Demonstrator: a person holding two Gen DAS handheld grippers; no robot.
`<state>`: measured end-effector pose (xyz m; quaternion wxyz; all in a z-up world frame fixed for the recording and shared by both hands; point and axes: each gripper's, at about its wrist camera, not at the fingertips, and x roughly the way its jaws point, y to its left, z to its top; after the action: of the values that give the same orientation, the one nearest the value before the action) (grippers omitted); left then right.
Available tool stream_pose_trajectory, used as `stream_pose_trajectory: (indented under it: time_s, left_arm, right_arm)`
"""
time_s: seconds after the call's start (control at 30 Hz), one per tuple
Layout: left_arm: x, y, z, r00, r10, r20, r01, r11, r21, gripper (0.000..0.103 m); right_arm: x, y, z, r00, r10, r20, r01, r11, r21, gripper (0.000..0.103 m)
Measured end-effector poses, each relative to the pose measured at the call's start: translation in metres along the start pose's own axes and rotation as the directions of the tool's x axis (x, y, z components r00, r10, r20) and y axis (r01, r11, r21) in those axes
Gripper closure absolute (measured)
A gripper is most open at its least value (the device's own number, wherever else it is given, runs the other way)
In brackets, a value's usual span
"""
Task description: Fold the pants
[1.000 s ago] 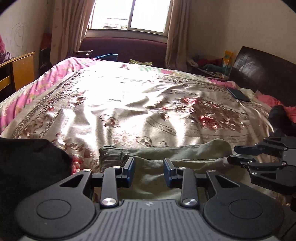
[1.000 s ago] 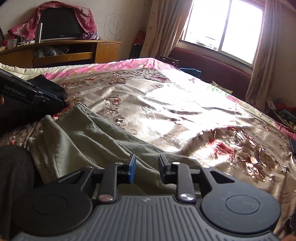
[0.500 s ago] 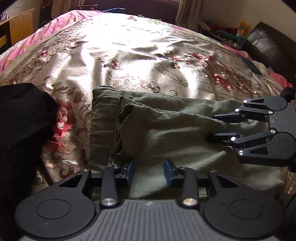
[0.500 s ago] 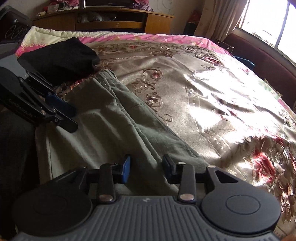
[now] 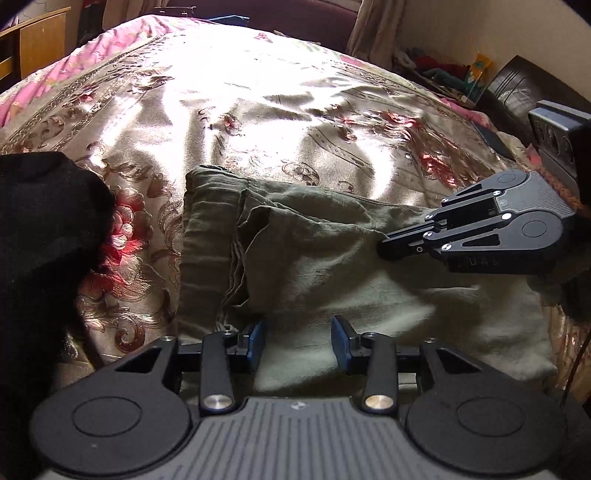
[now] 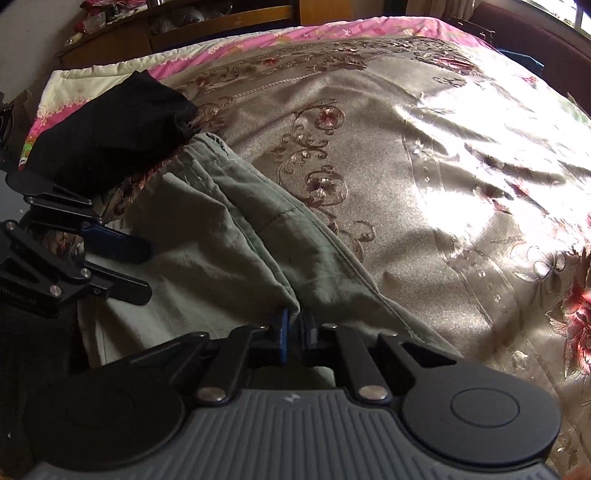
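Glossy floral bedspread under rumpled olive pants; right tool pinches them, left tool narrowly parted.

Ahead of the hand-held gripper spreads a bed under a shiny beige bedspread with red flowers and scrollwork, sunlight glaring off its far half. A pink quilt edge runs along the bed's far left side. Beyond it stands a wooden cabinet, and a dark maroon sofa back with a beige curtain to its right. Farther right a dark headboard rises against a pale wall
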<state>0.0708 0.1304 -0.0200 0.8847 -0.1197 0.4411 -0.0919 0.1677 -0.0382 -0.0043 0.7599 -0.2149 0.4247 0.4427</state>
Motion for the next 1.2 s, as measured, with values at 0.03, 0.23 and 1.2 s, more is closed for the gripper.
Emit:
stream_pose_trajectory:
  time_s: [0.03, 0.23, 1.2]
  left_arm:
    - [-0.001, 0.001, 0.000, 1.000, -0.002, 0.003, 0.002, 1.000, -0.003, 0.050]
    - [-0.001, 0.004, -0.001, 1.000, 0.003, 0.009, -0.003, 1.000, -0.015, 0.050]
    - [0.000, -0.118, 0.026, 0.990, 0.046, 0.133, -0.094, 0.922, 0.377, 0.045]
  right_arm:
    - [-0.007, 0.003, 0.004, 1.000, -0.006, 0.006, 0.006, 1.000, -0.006, 0.100]
    - [-0.007, -0.004, 0.016, 0.996, -0.065, 0.062, 0.065, 0.998, 0.016, 0.101]
    - [-0.115, -0.084, -0.218, 0.930, -0.252, 0.268, -0.084, 0.564, 0.821, 0.096]
